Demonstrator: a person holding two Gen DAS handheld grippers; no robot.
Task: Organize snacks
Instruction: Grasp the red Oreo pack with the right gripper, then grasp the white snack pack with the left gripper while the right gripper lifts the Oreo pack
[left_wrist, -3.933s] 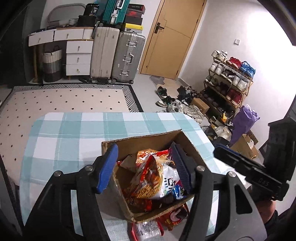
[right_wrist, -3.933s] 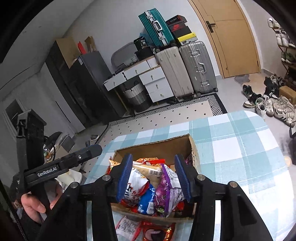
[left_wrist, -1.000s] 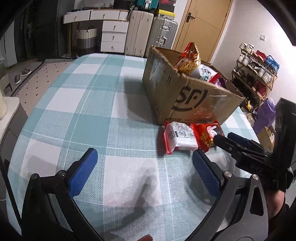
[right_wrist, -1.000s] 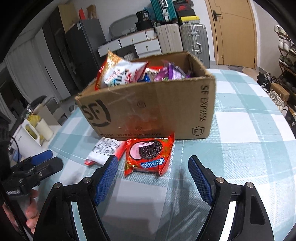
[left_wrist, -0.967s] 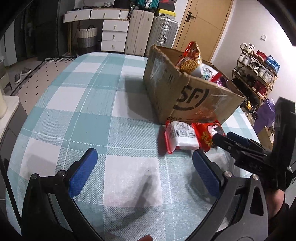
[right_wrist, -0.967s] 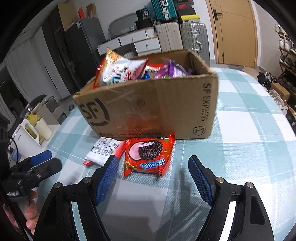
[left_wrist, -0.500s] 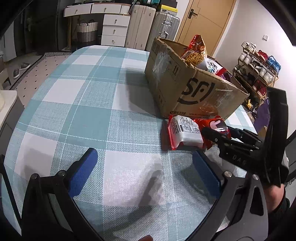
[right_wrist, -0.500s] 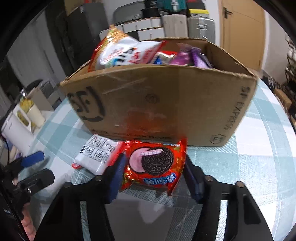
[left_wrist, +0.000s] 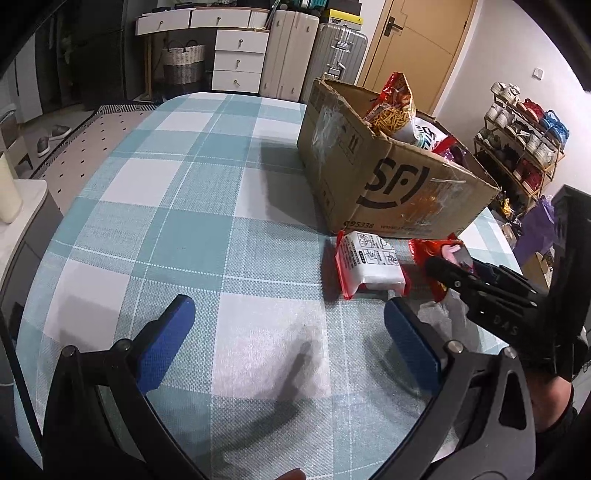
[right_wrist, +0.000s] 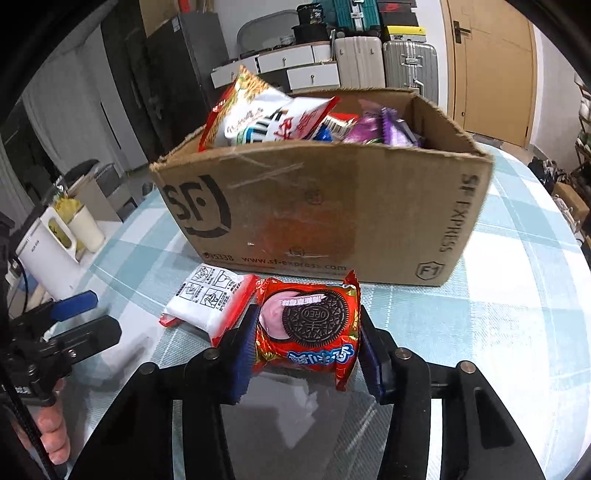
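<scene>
Oreo packet (right_wrist: 308, 332) lies on the checked surface (right_wrist: 480, 314) just before the box (right_wrist: 332, 206), its sides between your right tool (right_wrist: 306, 350) as it closes, while your left tool (left_wrist: 288, 332) hangs wide open, empty.

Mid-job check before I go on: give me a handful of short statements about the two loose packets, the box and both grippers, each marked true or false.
1. The right gripper has the Oreo packet between its fingers. True; its jaws are closing on the packet's sides.
2. The white packet lies inside the cardboard box. False; it lies on the tablecloth in front of the box, beside the Oreo packet.
3. The left gripper holds the white packet. False; its jaws are wide open over bare cloth.
4. The box already holds several snack bags. True.
5. The box lies tipped on its side. False; it stands upright, open at the top.
</scene>
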